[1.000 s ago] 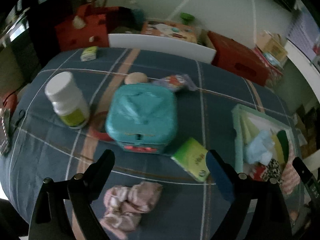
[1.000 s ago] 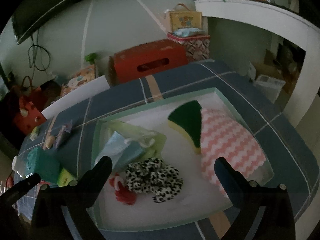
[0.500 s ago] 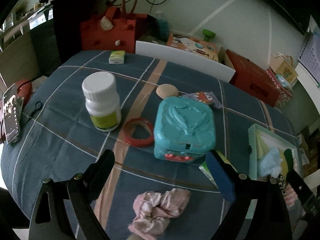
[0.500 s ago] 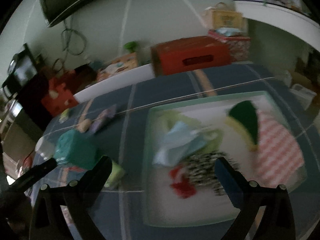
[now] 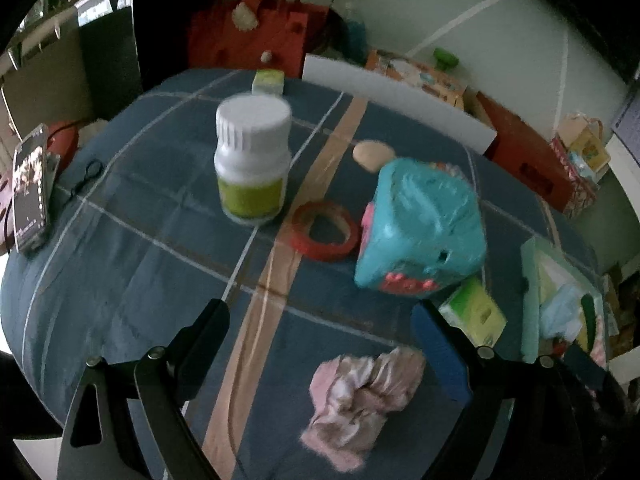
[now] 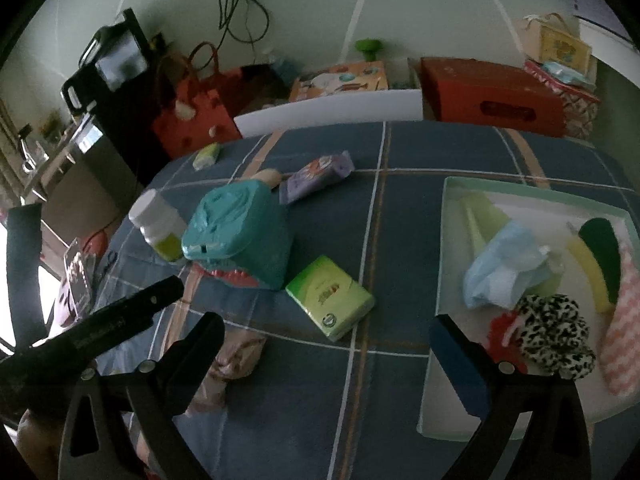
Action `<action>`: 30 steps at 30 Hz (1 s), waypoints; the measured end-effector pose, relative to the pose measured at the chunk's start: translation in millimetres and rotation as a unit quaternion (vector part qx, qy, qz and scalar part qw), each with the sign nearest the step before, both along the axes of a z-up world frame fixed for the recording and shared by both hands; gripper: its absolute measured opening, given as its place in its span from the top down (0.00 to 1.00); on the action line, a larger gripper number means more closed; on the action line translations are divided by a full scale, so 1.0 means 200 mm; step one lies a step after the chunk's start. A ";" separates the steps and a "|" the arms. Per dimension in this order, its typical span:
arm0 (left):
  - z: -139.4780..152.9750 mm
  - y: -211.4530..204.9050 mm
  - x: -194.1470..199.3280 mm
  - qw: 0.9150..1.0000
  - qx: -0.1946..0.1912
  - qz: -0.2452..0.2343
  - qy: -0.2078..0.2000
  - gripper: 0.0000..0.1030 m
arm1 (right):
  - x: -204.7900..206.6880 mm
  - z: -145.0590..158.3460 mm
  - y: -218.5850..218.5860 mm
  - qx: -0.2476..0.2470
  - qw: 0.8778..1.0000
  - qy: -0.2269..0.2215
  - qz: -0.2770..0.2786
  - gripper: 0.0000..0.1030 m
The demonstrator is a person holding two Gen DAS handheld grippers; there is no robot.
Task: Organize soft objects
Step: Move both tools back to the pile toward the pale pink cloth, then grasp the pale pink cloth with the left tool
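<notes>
Pink satin scrunchie (image 5: 362, 396) lay crumpled on the plaid tablecloth (image 5: 160, 264) near the table's front edge, directly between the spread fingers of the left gripper (image 5: 320, 356), which hovered above it with nothing held, apparently lined up to pick it. The right gripper (image 6: 326, 364) also stood wide open and empty, over the cloth beside the left wall of the white tray (image 6: 444, 216). That tray, at the table's right edge, already held a leopard-print scrunchie (image 6: 554, 334), a blue cloth (image 6: 500, 268), a green-and-yellow sponge (image 6: 596, 256) and a pink zigzag cloth (image 6: 622, 356), so it looked like the collecting place. Open cloth lay around the pink scrunchie on 3 sides; the green tissue pack (image 6: 330, 296) and teal toy box (image 5: 420, 232) sat between it and the table's middle, leaving a clear lane along the front edge toward the tray.
</notes>
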State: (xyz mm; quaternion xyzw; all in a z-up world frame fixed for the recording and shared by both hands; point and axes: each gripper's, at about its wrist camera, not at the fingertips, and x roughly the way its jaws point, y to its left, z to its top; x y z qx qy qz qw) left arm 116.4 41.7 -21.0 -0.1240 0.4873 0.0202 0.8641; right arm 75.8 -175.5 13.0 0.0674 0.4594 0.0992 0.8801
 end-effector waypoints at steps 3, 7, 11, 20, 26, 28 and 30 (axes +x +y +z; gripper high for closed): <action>-0.05 0.00 -0.01 1.000 0.001 -0.005 0.024 0.10 | 0.01 -0.01 -0.03 0.003 1.000 0.006 -0.009 0.00; -0.11 -0.02 -0.02 0.998 -0.003 -0.025 0.051 0.10 | 0.03 -0.03 -0.06 0.009 1.000 0.010 -0.023 0.00; -0.16 -0.11 -0.04 0.996 0.007 -0.058 0.072 0.10 | 0.03 -0.03 -0.06 0.008 1.000 0.013 -0.019 0.00; -0.26 -0.25 -0.03 0.990 0.034 -0.091 0.106 0.10 | 0.08 -0.07 -0.01 -0.006 1.000 0.017 -0.001 0.00; -0.29 -0.29 -0.04 0.988 0.032 -0.100 0.109 0.17 | 0.12 -0.09 0.02 -0.016 1.000 0.012 0.011 0.00; -0.29 -0.29 -0.05 0.988 0.030 -0.107 0.108 0.21 | 0.13 -0.09 0.04 -0.019 1.000 0.011 0.018 0.00; -0.28 -0.30 -0.05 0.988 0.026 -0.112 0.105 0.28 | 0.14 -0.11 0.06 -0.024 0.999 0.011 0.025 0.00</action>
